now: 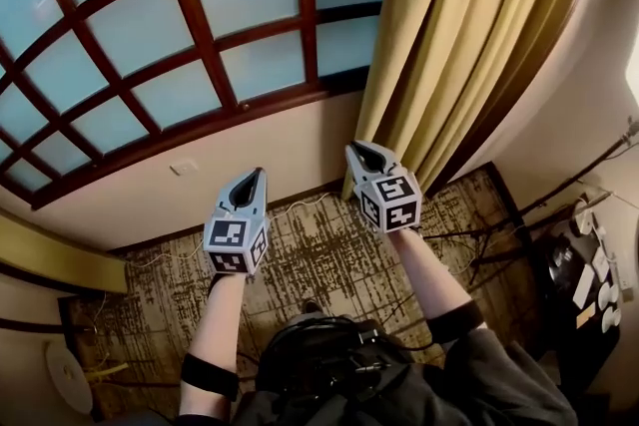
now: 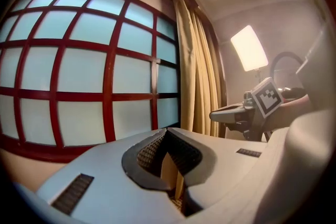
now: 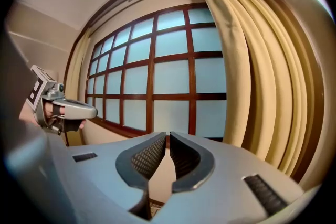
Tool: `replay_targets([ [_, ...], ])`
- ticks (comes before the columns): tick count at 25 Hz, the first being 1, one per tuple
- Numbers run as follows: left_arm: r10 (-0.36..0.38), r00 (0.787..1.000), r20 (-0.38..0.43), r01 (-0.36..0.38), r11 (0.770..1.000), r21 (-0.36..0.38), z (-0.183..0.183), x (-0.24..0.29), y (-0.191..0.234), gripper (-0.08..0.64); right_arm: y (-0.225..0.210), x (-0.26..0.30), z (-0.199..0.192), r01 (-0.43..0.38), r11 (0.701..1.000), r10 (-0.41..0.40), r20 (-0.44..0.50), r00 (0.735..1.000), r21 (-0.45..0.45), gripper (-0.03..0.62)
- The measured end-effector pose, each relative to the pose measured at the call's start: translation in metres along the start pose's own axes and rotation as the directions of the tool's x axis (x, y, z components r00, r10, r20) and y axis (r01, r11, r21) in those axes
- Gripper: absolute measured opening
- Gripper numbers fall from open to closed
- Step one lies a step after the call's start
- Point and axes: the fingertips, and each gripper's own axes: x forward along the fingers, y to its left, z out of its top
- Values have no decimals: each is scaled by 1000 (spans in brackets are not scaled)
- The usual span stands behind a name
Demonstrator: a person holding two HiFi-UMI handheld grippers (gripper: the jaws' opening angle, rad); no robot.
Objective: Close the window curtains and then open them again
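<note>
The person is standing in front of the window (image 1: 200, 25), holding both grippers out at roughly the same height and pointing them towards the glass. The panes are showing bare. The right curtain (image 1: 449, 35) is hanging bunched in long upright folds at the window's right edge, and the left curtain (image 3: 79, 65) is hanging gathered at the far left edge.

The left gripper (image 1: 258, 175) is aiming at the middle of the window, its jaws pressed together with nothing in them. The right gripper (image 1: 351, 149) is showing only a thin slit between its jaws, and that slit is empty: through it I am seeing the wall below the sill, not cloth.

What matters for the next move is the right curtain's inner edge. It is running top to bottom, just beside and to the right of the right gripper's jaws, with the fabric outside the gap rather than in it. The right hand is plainly nearer to it, and the left gripper is sitting well apart from either curtain. I am guessing the right jaws would need to spread wider and swing right, across that vertical edge, to pinch a fold. With both curtains drawn back, I cannot say whether closing is about to begin or the reopening is done.
</note>
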Motion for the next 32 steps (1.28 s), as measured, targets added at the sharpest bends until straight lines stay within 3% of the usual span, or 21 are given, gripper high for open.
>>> replay_targets([
  [6,-70,996,47,69,997,16,29,32,2,0,-34,14,50,100,995,-98,65,993,-28,92],
  [12,-135,987,90,132,991,36,65,64,-15,0,-79,15,100,177,984,-173,129,976,-23,272],
  [13,-142,985,95,138,990,41,70,69,-18,0,-87,14,110,193,981,-187,146,971,-24,334],
  [17,-165,979,117,158,985,63,92,91,-35,0,-135,12,158,266,963,-251,229,940,-36,457],
  [25,-146,975,167,133,988,83,132,158,-69,0,-249,19,277,372,927,-327,383,864,-48,531],
  [32,-157,966,205,135,984,119,205,232,-118,0,-309,36,370,397,907,-287,481,829,-142,554],
])
